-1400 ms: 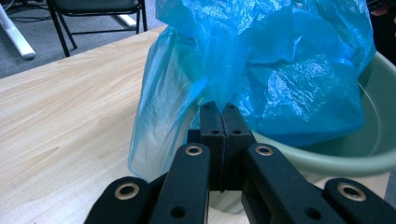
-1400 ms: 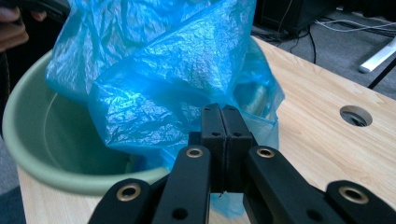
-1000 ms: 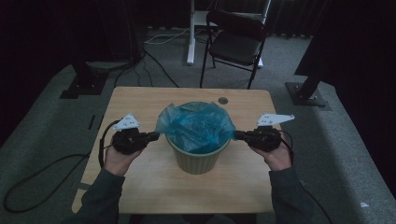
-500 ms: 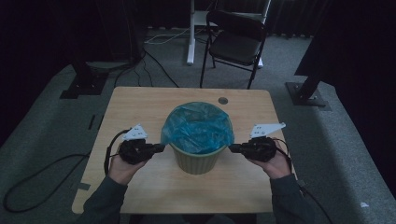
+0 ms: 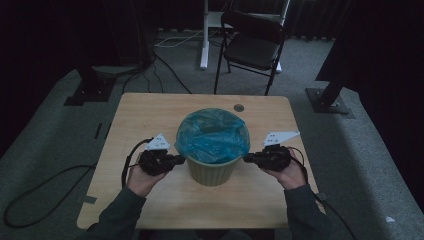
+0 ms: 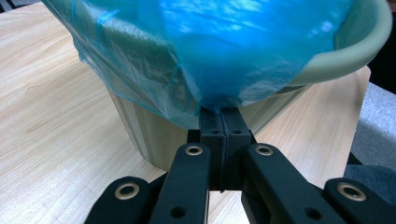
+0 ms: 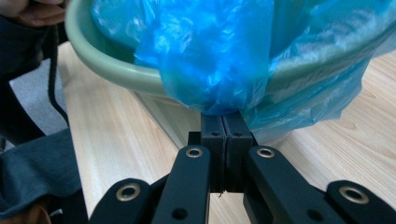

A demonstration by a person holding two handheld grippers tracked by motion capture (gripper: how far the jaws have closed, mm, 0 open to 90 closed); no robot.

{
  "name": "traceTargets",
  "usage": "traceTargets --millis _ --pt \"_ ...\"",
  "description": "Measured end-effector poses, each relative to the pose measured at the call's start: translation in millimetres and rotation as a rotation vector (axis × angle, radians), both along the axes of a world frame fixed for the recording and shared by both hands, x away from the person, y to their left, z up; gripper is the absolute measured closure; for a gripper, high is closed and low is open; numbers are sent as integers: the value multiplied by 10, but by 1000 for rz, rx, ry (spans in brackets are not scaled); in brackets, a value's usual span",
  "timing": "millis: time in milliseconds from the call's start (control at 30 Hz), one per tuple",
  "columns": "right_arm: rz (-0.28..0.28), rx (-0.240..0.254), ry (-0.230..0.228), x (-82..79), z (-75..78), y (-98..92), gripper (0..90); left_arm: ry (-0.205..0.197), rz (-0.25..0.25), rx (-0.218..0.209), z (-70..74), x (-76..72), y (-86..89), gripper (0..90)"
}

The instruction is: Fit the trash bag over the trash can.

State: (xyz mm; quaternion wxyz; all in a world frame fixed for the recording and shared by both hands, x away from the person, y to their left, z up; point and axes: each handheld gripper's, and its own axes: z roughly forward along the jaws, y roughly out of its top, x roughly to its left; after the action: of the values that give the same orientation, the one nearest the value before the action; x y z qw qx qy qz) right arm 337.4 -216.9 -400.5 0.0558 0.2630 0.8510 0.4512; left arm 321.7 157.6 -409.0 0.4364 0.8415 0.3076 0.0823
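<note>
so the left gripper sat at the left side of the green bin, jaws squeezed together on a bunch of the blue bag hanging down just under the rim. the bin itself stood about mid-table, a bit toward the near edge, with the bag draped over its rim all round. over on the right, the right gripper was clamped on the bag's edge the same way, low against the bin's right side.
</note>
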Motion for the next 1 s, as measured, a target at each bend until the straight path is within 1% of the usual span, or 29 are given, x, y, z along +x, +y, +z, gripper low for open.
traceTargets --millis 67,200,267,333,367,400,500,567,633,800,1000 --pt "-5 -11 5 13 -20 7 896 0 6 7 -17 15 -14 897" --pt "-18 -29 13 41 -62 9 896 22 13 19 -73 56 -22 897" --pt "-21 -31 15 48 -73 -2 896 35 28 12 -103 76 -3 896" --pt "-27 -25 14 42 -69 -26 890 40 39 -6 -106 81 33 896" --pt "-30 -21 10 36 -62 -41 877 36 42 -11 -97 75 52 893" --pt "-35 -15 6 27 -50 -61 850 33 44 -18 -83 66 73 867" --pt "-53 11 -7 -2 6 -131 732 23 51 -20 -41 32 143 805" --pt "-34 17 5 -14 43 -170 677 20 63 -17 -19 11 195 764" --pt "-34 16 -1 -40 81 -200 655 23 76 -23 -3 -3 252 737" --pt "-52 38 -19 -68 161 -295 642 15 100 -45 40 -28 380 707" --pt "-60 48 -28 -87 220 -370 644 2 114 -47 90 -74 499 687"
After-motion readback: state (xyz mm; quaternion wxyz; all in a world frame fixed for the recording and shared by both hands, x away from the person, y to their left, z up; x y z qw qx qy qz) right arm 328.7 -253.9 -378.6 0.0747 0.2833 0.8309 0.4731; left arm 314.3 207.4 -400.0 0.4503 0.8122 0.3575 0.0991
